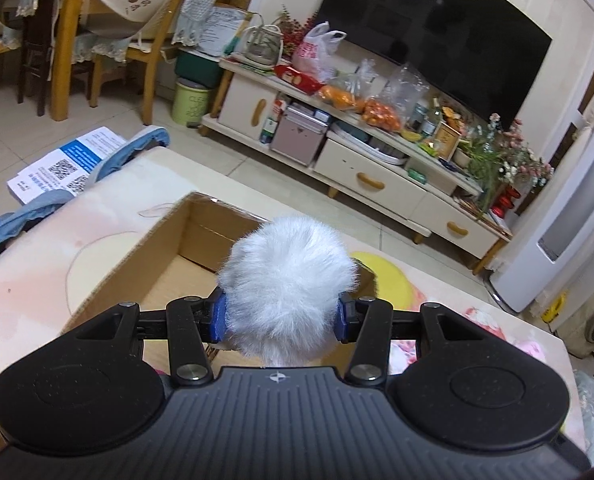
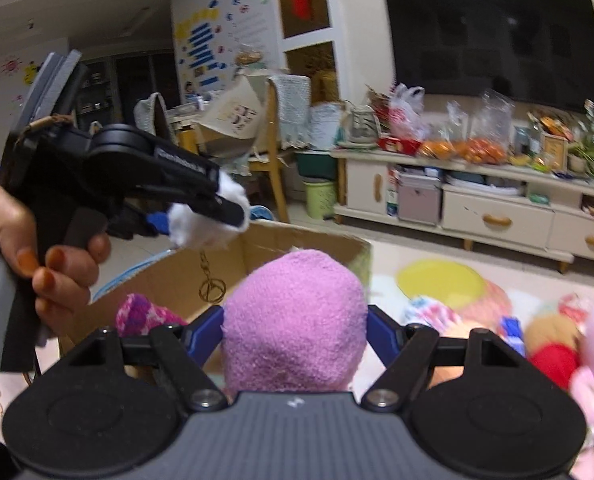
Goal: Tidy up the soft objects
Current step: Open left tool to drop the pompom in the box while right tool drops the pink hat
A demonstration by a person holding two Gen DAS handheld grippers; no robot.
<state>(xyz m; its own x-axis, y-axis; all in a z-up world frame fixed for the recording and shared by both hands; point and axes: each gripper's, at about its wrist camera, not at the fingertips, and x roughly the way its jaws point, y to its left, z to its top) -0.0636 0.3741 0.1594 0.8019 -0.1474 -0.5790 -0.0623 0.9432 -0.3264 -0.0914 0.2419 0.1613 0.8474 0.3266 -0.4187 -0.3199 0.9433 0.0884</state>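
My left gripper (image 1: 283,316) is shut on a white fluffy pom-pom (image 1: 287,280) and holds it above the open cardboard box (image 1: 137,252). From the right wrist view the left gripper (image 2: 217,216) shows over the box's far left with the white pom-pom (image 2: 201,228) in it; a metal key ring (image 2: 212,290) hangs below it. My right gripper (image 2: 295,328) is shut on a pink plush toy (image 2: 293,320) at the near edge of the cardboard box (image 2: 297,240). A pink knitted item (image 2: 141,314) lies in the box.
Several soft toys (image 2: 549,340) and a yellow round item (image 2: 441,280) lie on the table right of the box. Blue cloth (image 1: 13,216) and papers (image 1: 65,164) lie at the table's left. A TV stand (image 1: 377,176) and chairs (image 1: 157,52) stand behind.
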